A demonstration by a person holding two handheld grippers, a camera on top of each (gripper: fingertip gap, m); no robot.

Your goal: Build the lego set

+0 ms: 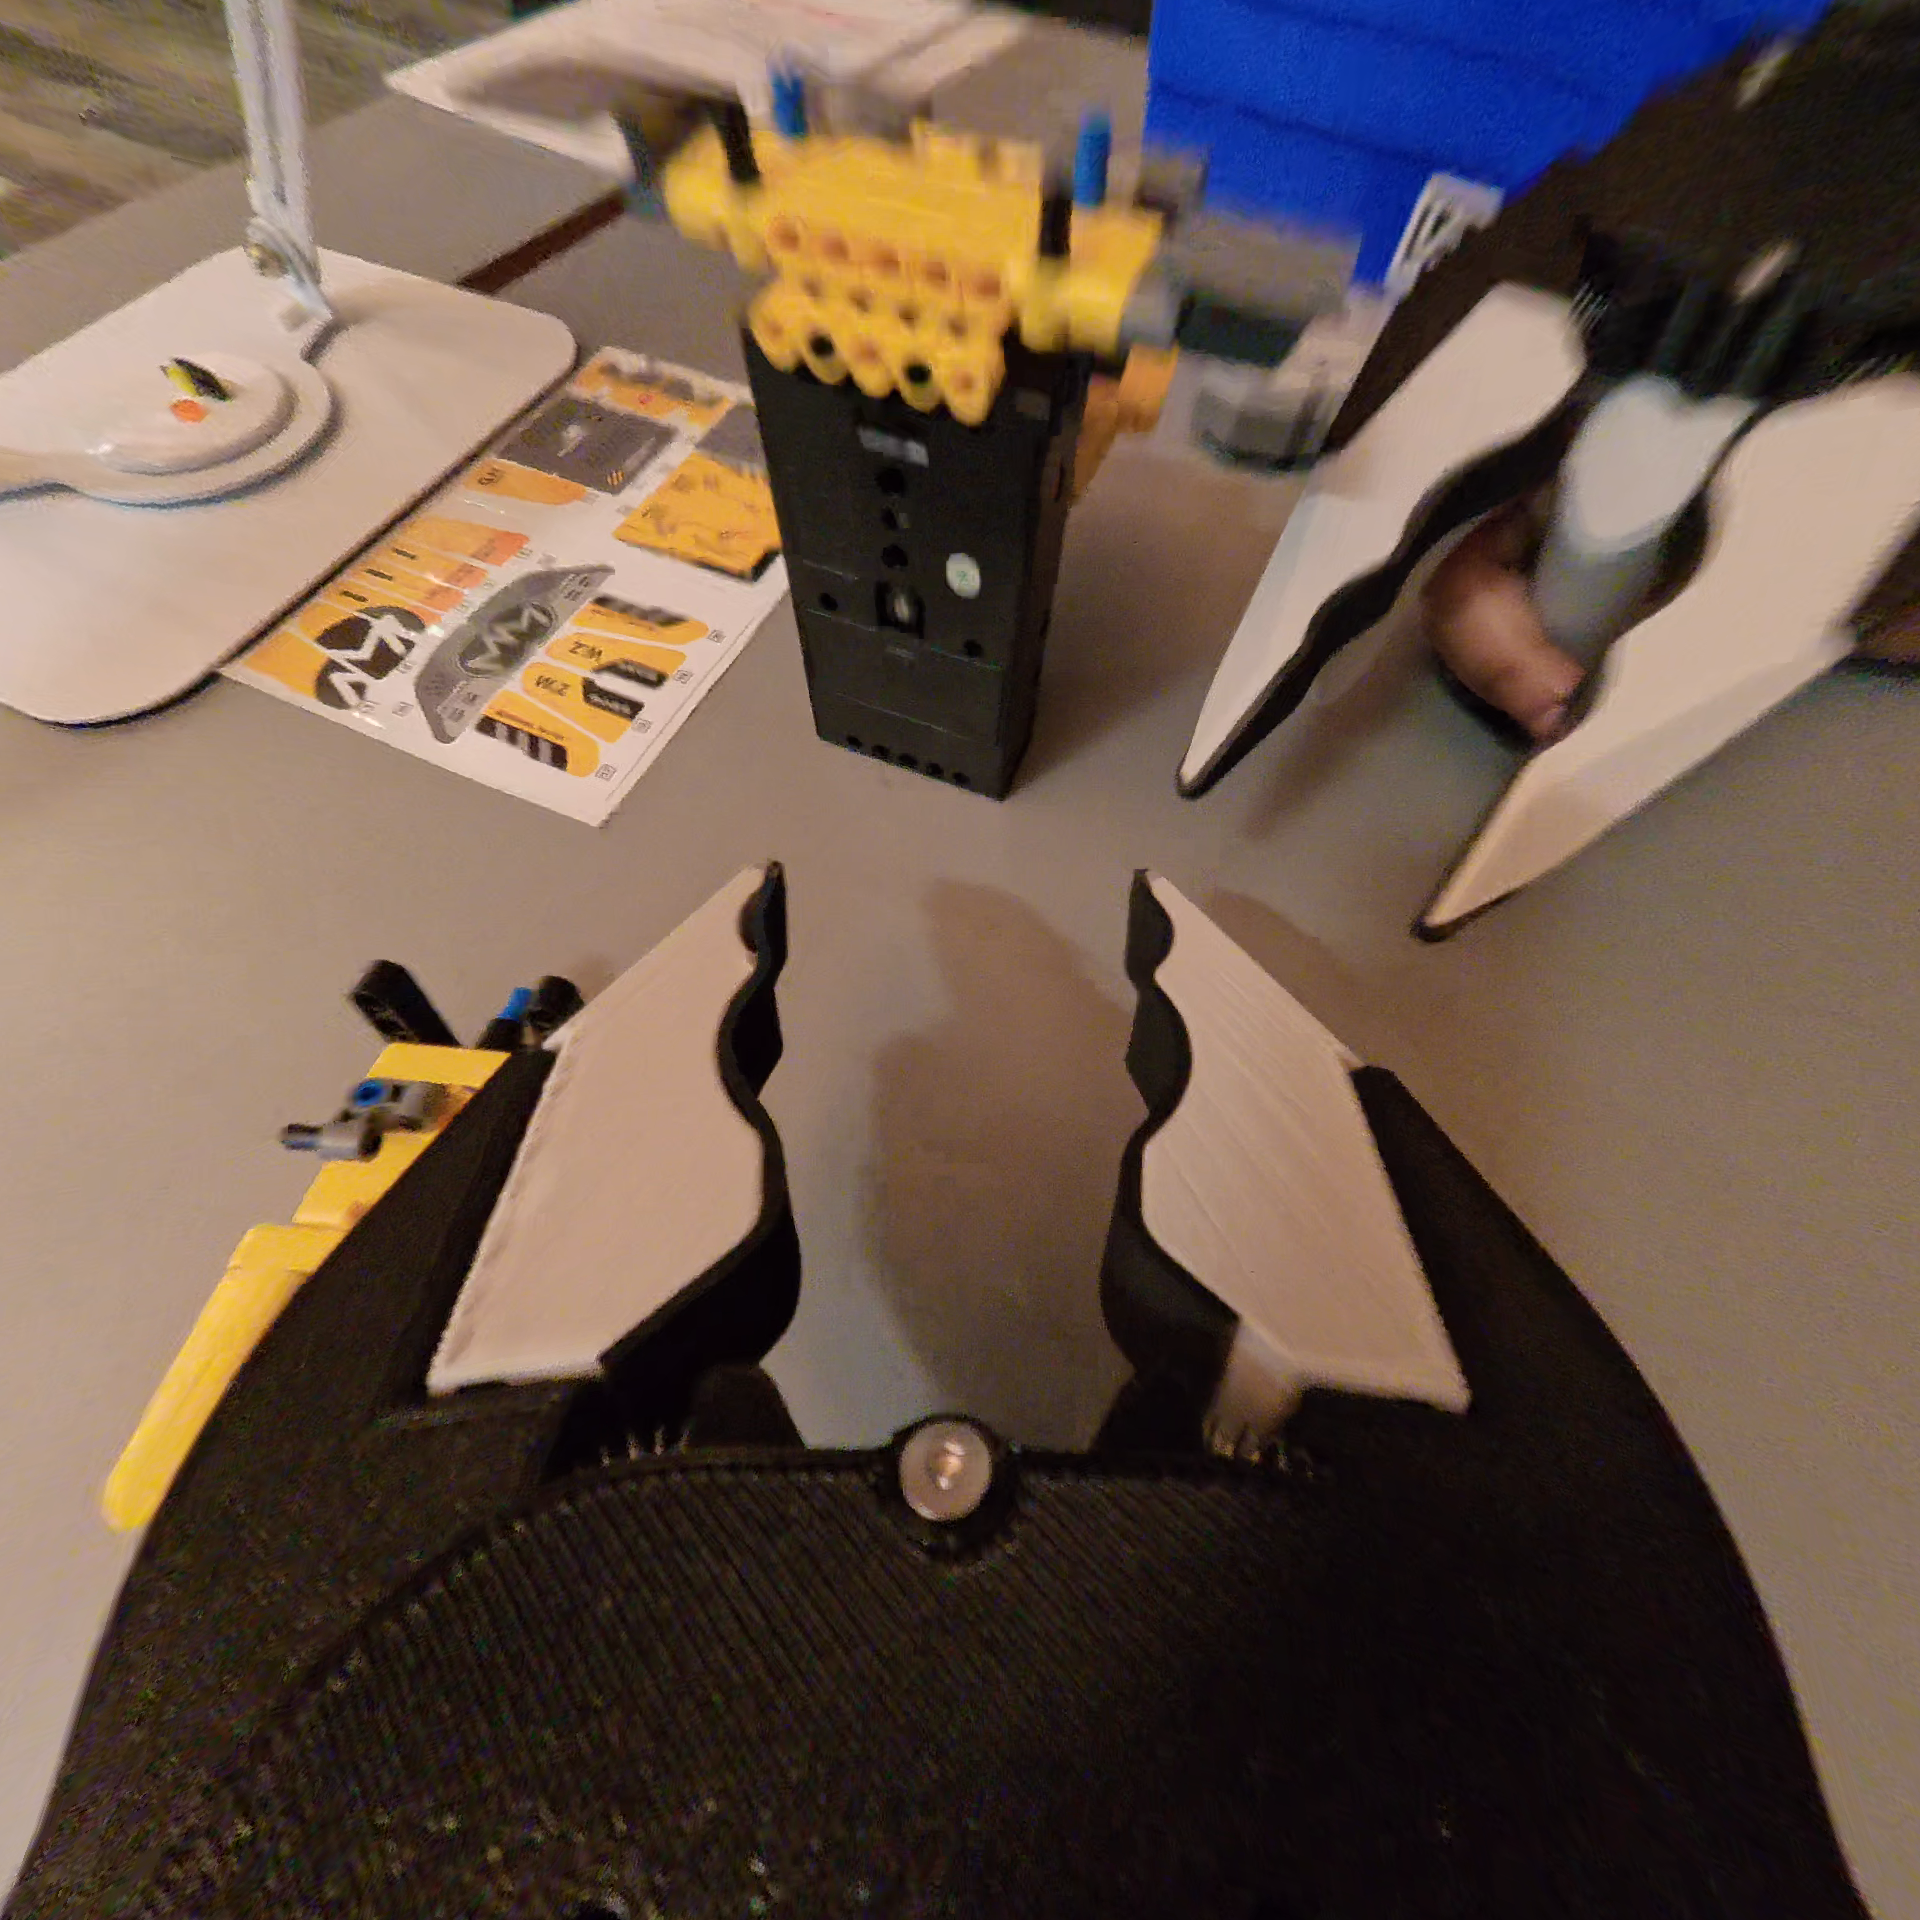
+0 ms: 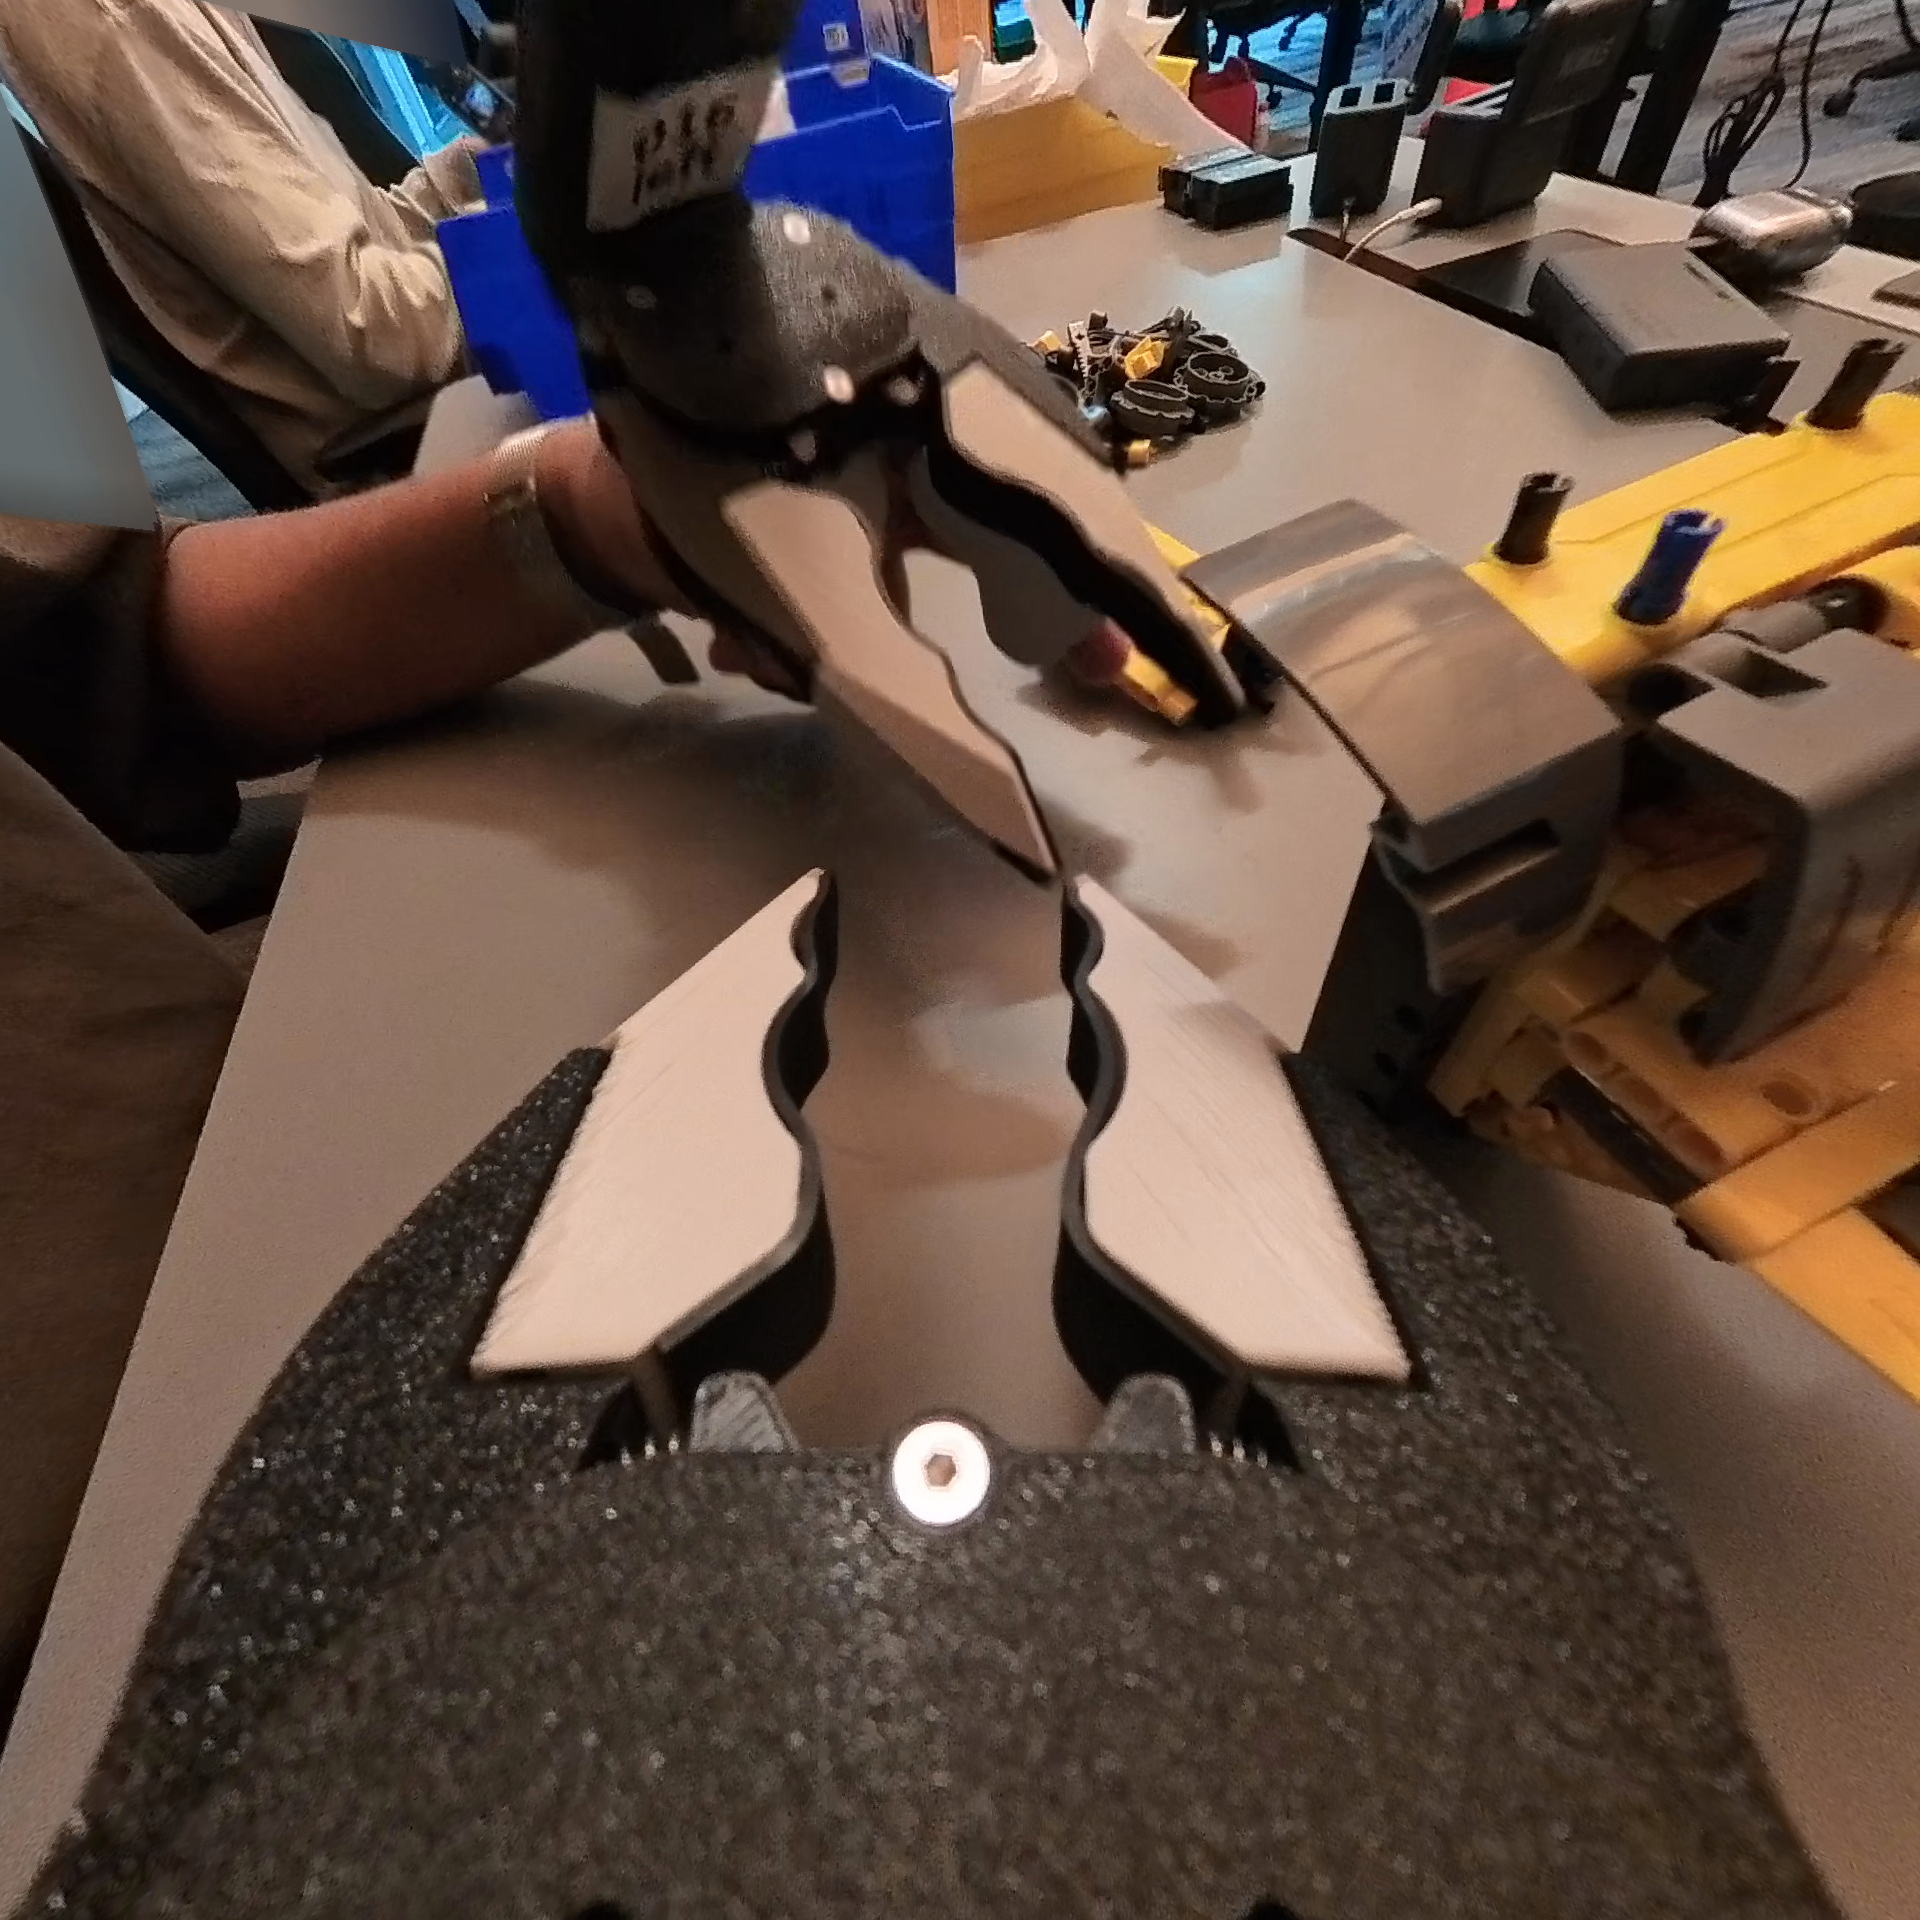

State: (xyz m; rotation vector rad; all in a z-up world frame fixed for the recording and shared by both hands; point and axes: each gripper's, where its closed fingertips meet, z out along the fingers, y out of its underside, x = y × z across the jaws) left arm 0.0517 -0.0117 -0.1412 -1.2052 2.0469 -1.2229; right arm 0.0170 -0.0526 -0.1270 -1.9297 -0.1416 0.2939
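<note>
A yellow and black building-brick model [image 1: 904, 582] stands on the grey table [image 1: 935, 1039], with a yellow beam block [image 1: 904, 270] on top. It fills the right side of the right wrist view [image 2: 1558, 831]. My left gripper [image 1: 956, 883] is open and empty, low over the table in front of the model. A small yellow and black sub-assembly [image 1: 312, 1195] lies against its left finger. My right gripper [image 2: 948, 883] is open and empty. It also shows in the left wrist view [image 1: 1304, 862], right of the model, tips near the table. The left gripper [image 2: 1138, 790] shows ahead of it, one finger by a yellow piece [image 2: 1148, 681].
A white lamp base [image 1: 208, 468] and a sticker sheet [image 1: 520, 582] lie left of the model. A blue bin [image 2: 862, 187] stands behind. A pile of black and yellow parts [image 2: 1153, 379] and black boxes [image 2: 1652, 322] lie farther back. A person's forearm [image 2: 364, 613] rests at the left.
</note>
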